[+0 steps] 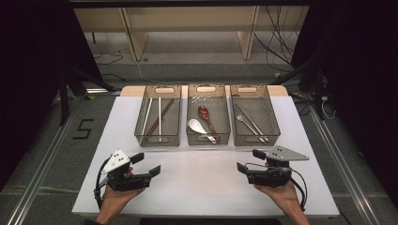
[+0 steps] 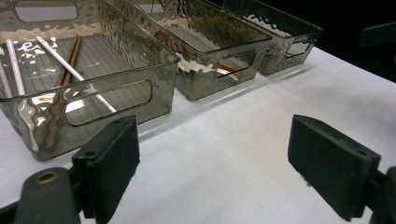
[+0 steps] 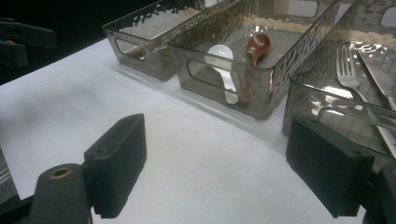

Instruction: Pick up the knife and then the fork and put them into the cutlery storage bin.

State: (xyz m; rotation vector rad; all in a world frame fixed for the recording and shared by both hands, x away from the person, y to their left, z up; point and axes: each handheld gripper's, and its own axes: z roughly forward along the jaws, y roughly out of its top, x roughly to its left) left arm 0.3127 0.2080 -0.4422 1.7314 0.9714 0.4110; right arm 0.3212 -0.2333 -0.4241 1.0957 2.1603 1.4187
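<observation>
**Evidently sorted, with both grippers idle in front**

Cutlery lies grouped by kind along the far side of the counter (image 1: 206, 187): chopsticks (image 1: 157, 117) in the left bin (image 1: 157, 140), a white spoon (image 1: 199, 128) and a brown spoon (image 1: 204, 114) in the middle bin (image 1: 208, 139), a fork (image 1: 248, 125) with other metal pieces in the right bin (image 1: 256, 140). The left gripper (image 1: 145, 164) and right gripper (image 1: 248, 161) sit low near the front edge, well apart, each cradled from below in a hand and angled inward toward the bins. Both sets of jaws stand spread wide, holding nothing.

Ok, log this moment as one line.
left gripper: open, empty | right gripper: open, empty | both near the three bins | cutlery sorted inside | table bare between
</observation>
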